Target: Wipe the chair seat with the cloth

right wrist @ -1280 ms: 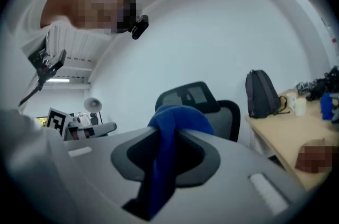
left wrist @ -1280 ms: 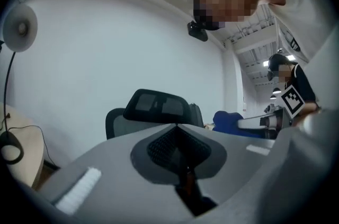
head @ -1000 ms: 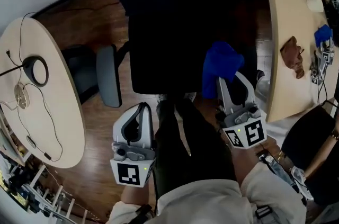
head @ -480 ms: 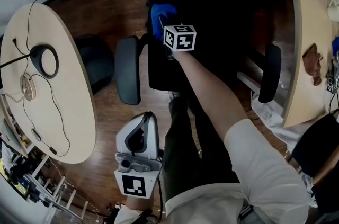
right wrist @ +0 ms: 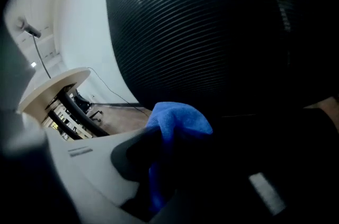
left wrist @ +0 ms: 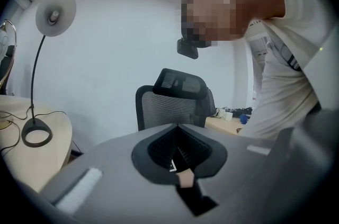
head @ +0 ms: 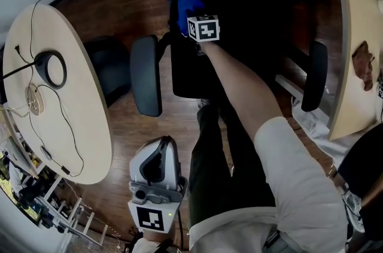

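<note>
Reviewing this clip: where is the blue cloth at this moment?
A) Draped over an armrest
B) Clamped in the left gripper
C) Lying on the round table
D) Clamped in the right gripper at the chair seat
D: the blue cloth sits bunched between the jaws of the right gripper, stretched out to the chair seat; the left gripper is shut on nothing.

No text, brand, number or sign can be read in any view. Black-and-white square patterns are carried by the white marker cube [head: 203, 28] of the right tool [head: 184, 10] and by the white marker cube [head: 151, 219] of the left tool [head: 159, 149]. They hold no letters or digits. A small grey marking [right wrist: 80, 151] on the right tool's pale body is too blurred to be read.
</note>
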`<state>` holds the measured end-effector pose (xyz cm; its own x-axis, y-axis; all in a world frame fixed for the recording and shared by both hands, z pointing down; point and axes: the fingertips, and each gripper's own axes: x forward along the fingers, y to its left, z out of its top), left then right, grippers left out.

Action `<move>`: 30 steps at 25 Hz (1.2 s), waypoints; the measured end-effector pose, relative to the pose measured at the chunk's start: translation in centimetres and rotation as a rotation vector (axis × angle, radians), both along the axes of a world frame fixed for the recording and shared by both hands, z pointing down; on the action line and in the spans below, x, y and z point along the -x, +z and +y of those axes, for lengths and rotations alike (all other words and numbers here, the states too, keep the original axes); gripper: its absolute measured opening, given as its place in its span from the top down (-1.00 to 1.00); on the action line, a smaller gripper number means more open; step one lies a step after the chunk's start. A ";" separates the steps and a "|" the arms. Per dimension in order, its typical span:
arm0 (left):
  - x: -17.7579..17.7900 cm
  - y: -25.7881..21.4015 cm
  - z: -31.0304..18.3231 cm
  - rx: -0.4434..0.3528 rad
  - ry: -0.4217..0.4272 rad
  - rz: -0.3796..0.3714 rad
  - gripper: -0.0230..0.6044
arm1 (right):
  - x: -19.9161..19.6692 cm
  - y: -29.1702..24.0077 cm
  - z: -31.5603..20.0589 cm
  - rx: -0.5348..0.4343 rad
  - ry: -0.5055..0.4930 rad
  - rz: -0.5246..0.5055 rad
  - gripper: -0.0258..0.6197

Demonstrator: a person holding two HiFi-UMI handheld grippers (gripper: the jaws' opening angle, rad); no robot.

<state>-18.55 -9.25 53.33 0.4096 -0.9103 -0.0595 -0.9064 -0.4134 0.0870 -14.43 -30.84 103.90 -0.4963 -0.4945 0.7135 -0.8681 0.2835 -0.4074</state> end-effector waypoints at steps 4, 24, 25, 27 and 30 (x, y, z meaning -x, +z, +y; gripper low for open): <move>-1.2 0.2 -0.2 0.002 0.016 0.011 0.71 | -8.1 0.8 -0.9 0.011 0.060 0.089 0.70; -5.8 -0.8 -2.7 -0.026 0.112 0.078 0.71 | -24.3 -1.2 2.3 0.024 0.246 0.138 0.70; -5.9 -1.0 -2.8 -0.027 0.116 0.081 0.71 | -20.6 -2.0 2.6 0.005 0.212 0.091 0.70; -6.0 -1.4 -2.9 -0.032 0.120 0.084 0.71 | -12.7 -3.3 4.0 0.000 0.132 -0.006 0.70; -5.7 -1.6 -3.1 -0.033 0.116 0.079 0.71 | -3.4 -3.2 6.4 0.025 0.044 -0.076 0.69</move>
<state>-12.87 -12.32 51.72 0.5051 -0.8540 -0.1251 -0.8430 -0.5192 0.1407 -11.02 -24.40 100.70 -0.5282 -0.4994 0.6867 -0.8455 0.2351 -0.4794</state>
